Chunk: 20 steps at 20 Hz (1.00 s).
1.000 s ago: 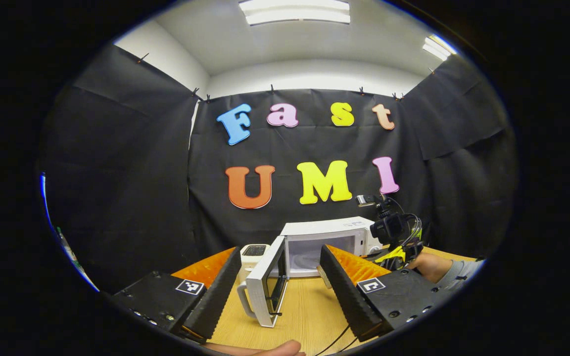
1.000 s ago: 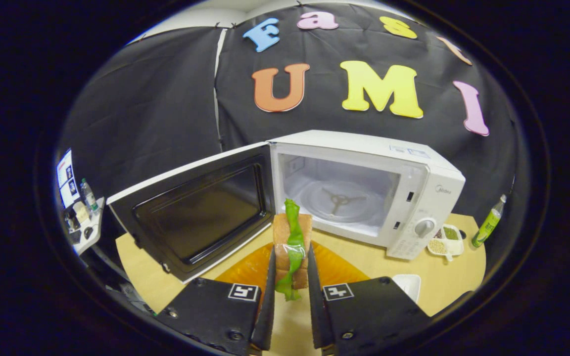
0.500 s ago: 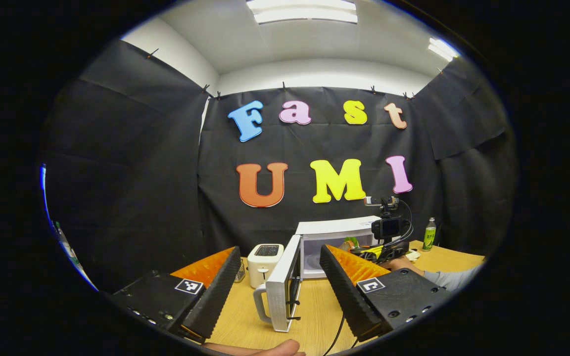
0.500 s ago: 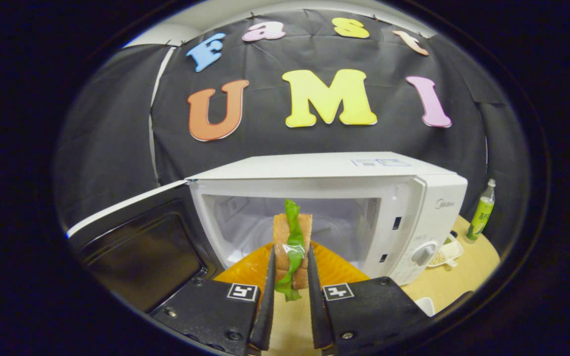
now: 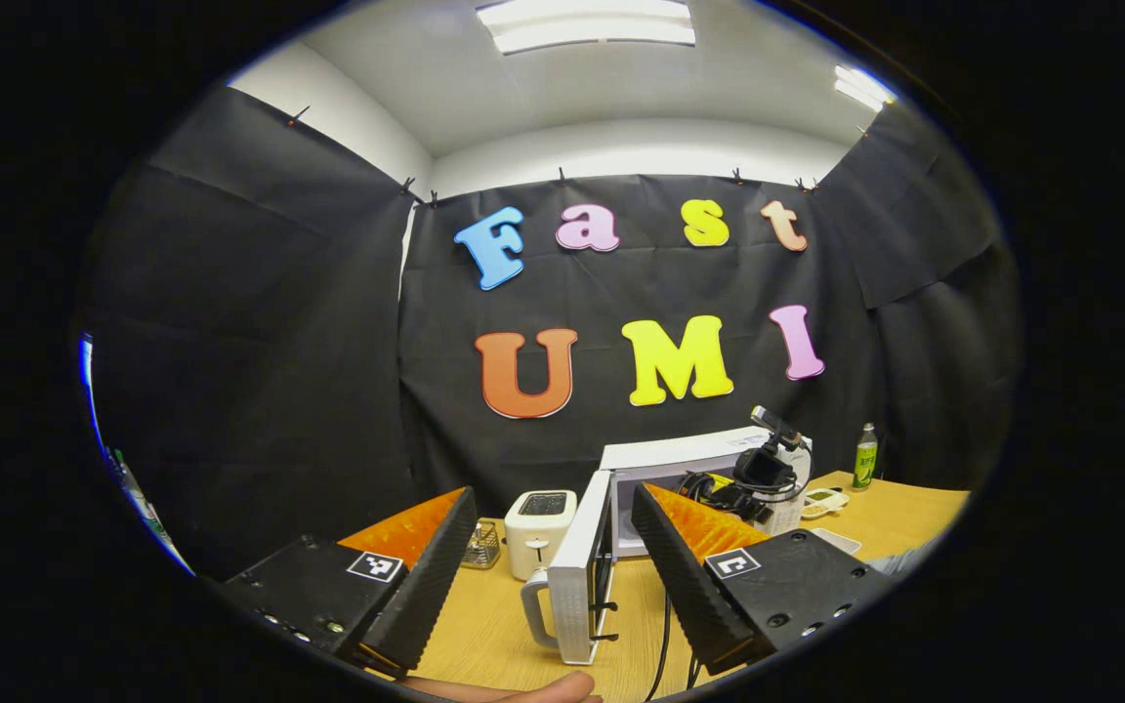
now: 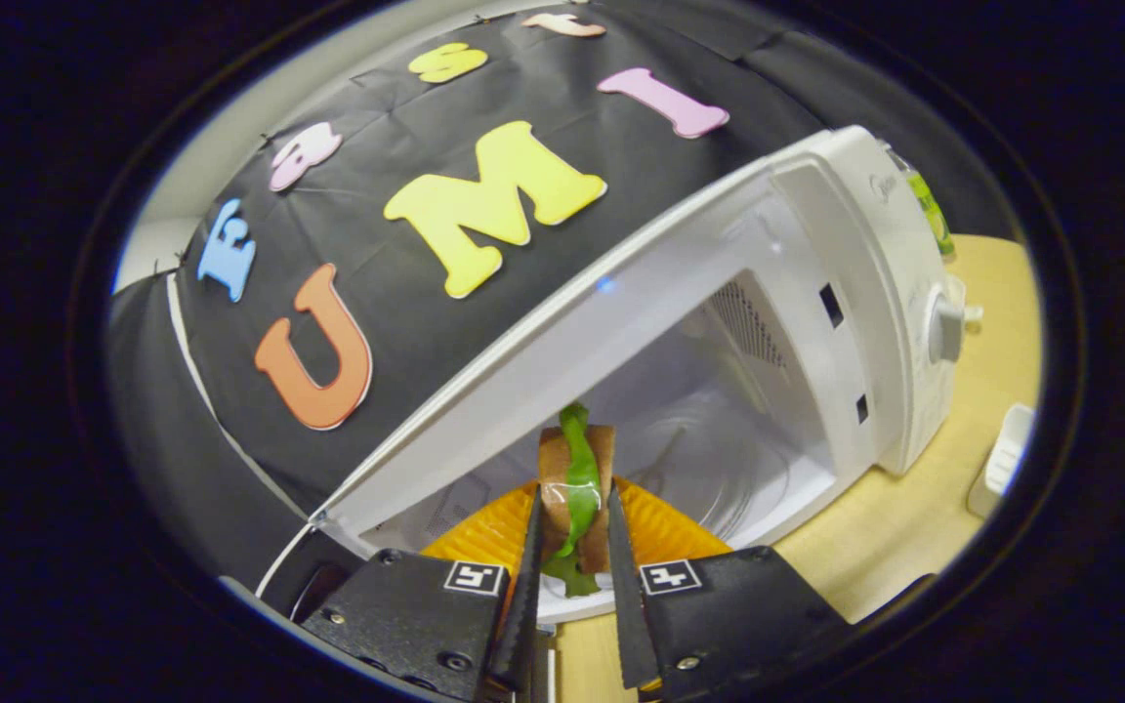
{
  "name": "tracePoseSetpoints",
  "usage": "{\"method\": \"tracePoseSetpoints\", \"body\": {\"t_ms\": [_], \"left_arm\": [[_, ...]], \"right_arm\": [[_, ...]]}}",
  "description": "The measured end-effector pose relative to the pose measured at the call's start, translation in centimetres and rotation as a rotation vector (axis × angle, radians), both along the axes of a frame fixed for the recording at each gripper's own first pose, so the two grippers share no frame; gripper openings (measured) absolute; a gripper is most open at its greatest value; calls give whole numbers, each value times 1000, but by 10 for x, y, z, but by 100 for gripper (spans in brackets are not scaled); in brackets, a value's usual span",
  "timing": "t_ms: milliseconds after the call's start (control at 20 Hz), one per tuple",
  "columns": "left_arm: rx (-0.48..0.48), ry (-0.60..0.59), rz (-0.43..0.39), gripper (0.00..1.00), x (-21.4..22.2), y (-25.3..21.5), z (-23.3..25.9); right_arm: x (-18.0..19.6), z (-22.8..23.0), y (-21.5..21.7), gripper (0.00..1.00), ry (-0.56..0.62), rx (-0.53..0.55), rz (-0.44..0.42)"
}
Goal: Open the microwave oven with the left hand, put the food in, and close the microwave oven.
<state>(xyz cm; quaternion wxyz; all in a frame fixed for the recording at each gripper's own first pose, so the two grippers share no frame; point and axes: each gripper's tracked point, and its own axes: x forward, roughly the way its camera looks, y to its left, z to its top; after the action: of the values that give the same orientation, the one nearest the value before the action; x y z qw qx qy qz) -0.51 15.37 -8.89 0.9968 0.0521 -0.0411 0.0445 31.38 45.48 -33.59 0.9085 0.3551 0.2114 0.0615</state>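
While pinched upright between both fingers of the right tongs (image 6: 570, 547), the sandwich (image 6: 577, 493), two bread slices with green lettuce, sat at the mouth of the white microwave oven (image 6: 816, 322), just over its front sill. Its door (image 5: 584, 581) stood swung wide, handle outward. The left tongs (image 5: 548, 552) hung spread and empty, well back from the door. Beside the oven on the wooden surface (image 5: 484, 635): a white toaster (image 5: 540, 517); farther right, a green bottle (image 5: 863, 457).

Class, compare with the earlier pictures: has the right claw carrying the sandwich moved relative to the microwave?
Yes. The right claw has advanced toward the microwave, bringing the sandwich into its open cavity, and has tilted.
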Motion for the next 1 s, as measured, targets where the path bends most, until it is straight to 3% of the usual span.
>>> {"method": "tracePoseSetpoints", "body": {"t_ms": [100, 200, 250, 300, 350, 500, 600, 700, 750, 800, 850, 900, 950, 1000], "left_arm": [[-9, 7, -2, 96, 0, 1, 0], [-14, 14, 5, 96, -2, 4, -1], [-17, 12, 11, 96, -2, 7, -1], [-22, 13, 12, 96, -1, 7, -1], [-31, 19, 6, 96, 0, 6, -3], [-42, 21, 9, 96, 3, 8, -2], [-42, 27, 10, 96, 2, 6, -5], [-48, 32, 13, 96, 1, 6, -6], [-52, 40, 15, 96, 3, 7, -9], [-56, 49, 17, 96, 3, 8, -11], [-59, 55, 21, 96, 4, 10, -13], [-60, 63, 27, 96, 3, 12, -14], [-58, 68, 34, 96, 1, 14, -15], [-55, 71, 42, 96, -1, 17, -14]], "right_arm": [[4, -8, 5, 38, 23, 67, -39], [10, -15, 1, 32, 27, 82, -77], [14, -23, -3, 39, 35, 46, -90], [17, -29, -6, 33, 47, 9, -89], [20, -34, -5, 40, 48, -2, -82], [28, -41, -11, 36, 30, -63, -85], [34, -51, -24, 38, 21, -168, -104], [35, -57, -33, 47, 13, -255, -121], [35, -60, -38, 43, 13, -279, -127], [36, -65, -41, 49, 22, -298, -130], [36, -68, -44, 44, 26, -313, -127], [36, -70, -45, 51, 22, -328, -123], [36, -67, -47, 47, 7, -337, -119], [37, -67, -50, 38, 0, -358, -120]]}}
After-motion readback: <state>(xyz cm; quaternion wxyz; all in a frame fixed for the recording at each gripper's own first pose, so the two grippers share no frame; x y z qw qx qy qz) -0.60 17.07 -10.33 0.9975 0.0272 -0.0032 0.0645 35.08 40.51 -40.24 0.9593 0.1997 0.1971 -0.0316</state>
